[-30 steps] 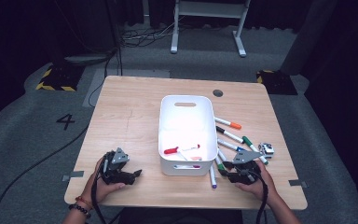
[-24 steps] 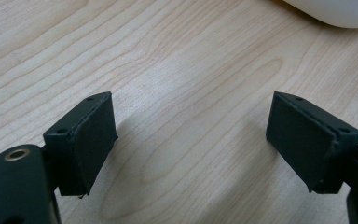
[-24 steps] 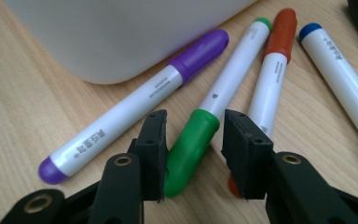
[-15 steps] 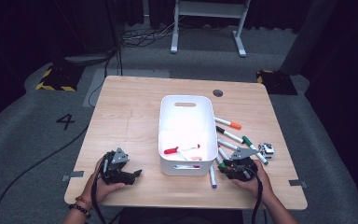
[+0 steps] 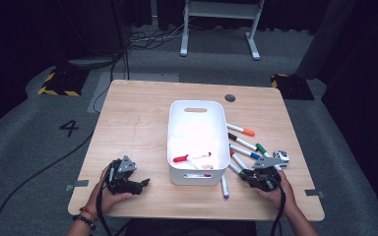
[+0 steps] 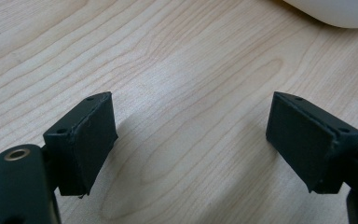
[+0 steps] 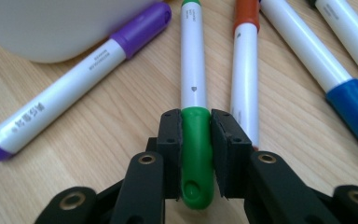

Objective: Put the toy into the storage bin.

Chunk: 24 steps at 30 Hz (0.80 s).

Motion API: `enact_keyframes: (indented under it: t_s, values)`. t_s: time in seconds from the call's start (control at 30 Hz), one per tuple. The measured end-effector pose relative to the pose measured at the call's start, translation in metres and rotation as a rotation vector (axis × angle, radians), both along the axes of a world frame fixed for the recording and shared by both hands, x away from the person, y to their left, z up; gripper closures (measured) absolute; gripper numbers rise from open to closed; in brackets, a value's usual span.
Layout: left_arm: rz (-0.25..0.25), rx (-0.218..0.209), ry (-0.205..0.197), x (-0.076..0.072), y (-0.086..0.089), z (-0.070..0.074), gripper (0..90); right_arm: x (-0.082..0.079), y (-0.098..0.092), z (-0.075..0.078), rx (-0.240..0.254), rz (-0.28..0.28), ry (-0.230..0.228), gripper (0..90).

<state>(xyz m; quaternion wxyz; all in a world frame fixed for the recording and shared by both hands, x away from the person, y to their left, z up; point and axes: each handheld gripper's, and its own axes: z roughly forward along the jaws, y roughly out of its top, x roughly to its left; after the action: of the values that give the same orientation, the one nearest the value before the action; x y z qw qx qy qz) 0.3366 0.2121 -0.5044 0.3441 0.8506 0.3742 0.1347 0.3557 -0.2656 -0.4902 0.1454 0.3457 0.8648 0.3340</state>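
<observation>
The right gripper (image 7: 196, 135) has just squeezed its jaws onto the green pen (image 7: 195, 116), right between its pads. The purple pen (image 7: 74, 79) lies beside it. The left gripper (image 6: 191, 140) is spread wide over bare table (image 6: 168, 56).

A lab or recording studio: a lone pale wooden bench (image 5: 138, 128) stands on grey carpet (image 5: 39, 147) amid dark curtained surrounds, with a taped number four (image 5: 70, 128) on the floor, yellow-black hazard-striped pads (image 5: 59, 81), loose cables (image 5: 147, 42) and a white equipment stand (image 5: 219, 24) behind.

Right tongs (image 5: 248, 175) rest among markers (image 5: 241, 130) beside the white bin (image 5: 197, 105); left tongs (image 5: 140, 183) sit apart.
</observation>
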Motion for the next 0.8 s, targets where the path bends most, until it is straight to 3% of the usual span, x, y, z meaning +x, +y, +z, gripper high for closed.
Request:
enact_keyframes:
  t_s: [0.3, 0.57, 0.63, 0.7, 0.8]
  values:
    - [0.0, 0.003, -0.002, 0.0, 0.0, 0.0, 16.1, -0.008, -0.028, -0.001, 0.01, 0.022, 0.001, 67.6]
    - [0.001, -0.002, 0.002, 0.0, 0.0, 0.0, 16.1, -0.005, -0.026, -0.003, 0.018, 0.061, -0.014, 60.0]
    - [0.001, -0.002, 0.003, 0.0, 0.0, 0.0, 16.1, -0.003, -0.026, -0.003, 0.028, 0.063, -0.014, 60.2]
    - [0.0, 0.002, -0.002, 0.0, 0.0, 0.0, 16.1, 0.0, -0.025, -0.005, 0.052, 0.073, -0.023, 68.1]
    - [0.001, 0.002, -0.002, 0.0, 0.0, 0.0, 16.1, 0.003, -0.027, -0.005, 0.061, 0.077, -0.019, 72.2]
